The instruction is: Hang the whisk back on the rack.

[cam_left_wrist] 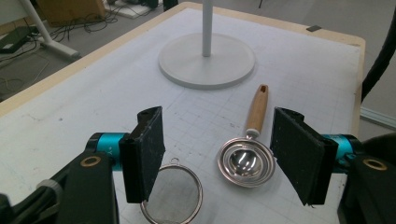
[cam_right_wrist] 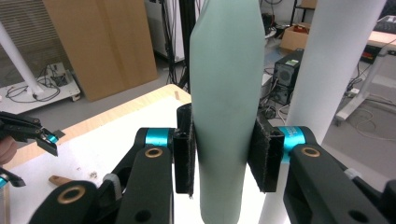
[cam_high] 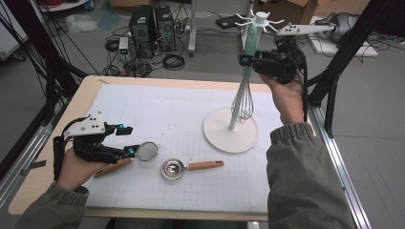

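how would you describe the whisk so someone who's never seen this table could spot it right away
Start at the white utensil stand with the round base, on the right of the white gridded mat. The whisk hangs upright beside its pole, its pale green handle clamped in the right claw. Unlike the wood-handled strainer and metal scoop lying flat on the mat, it is a cage of wire loops held off the table.

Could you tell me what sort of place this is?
Probably a lab set up for recording, not a kitchen: computer towers and loose cables on the floor, black frame struts beside the table, and a gridded mat under the utensils.
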`<action>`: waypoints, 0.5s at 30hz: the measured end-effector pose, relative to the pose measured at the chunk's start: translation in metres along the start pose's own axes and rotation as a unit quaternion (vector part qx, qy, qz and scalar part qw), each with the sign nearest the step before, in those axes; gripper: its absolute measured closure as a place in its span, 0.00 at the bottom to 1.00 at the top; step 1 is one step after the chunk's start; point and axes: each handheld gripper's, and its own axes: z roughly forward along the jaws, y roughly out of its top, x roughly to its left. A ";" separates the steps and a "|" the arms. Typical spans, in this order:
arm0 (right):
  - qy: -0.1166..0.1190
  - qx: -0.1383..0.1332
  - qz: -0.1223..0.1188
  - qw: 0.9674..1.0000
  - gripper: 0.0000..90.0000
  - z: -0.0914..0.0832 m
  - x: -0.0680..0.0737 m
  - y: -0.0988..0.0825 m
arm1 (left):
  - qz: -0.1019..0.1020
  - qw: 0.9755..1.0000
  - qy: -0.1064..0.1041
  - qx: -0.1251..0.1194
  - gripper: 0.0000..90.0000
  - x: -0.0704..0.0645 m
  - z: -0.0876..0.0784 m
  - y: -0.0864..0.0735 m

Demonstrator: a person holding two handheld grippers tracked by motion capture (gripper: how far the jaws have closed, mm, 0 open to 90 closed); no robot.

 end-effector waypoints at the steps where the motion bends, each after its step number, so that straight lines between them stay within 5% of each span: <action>1: 0.000 0.001 0.000 1.000 0.73 0.000 0.000 0.000 | 0.001 1.000 0.000 0.000 0.39 0.000 0.000 0.000; 15: -0.005 -0.015 0.006 1.000 0.71 -0.012 -0.001 -0.004 | 0.000 1.000 0.003 -0.002 0.39 0.000 -0.002 0.000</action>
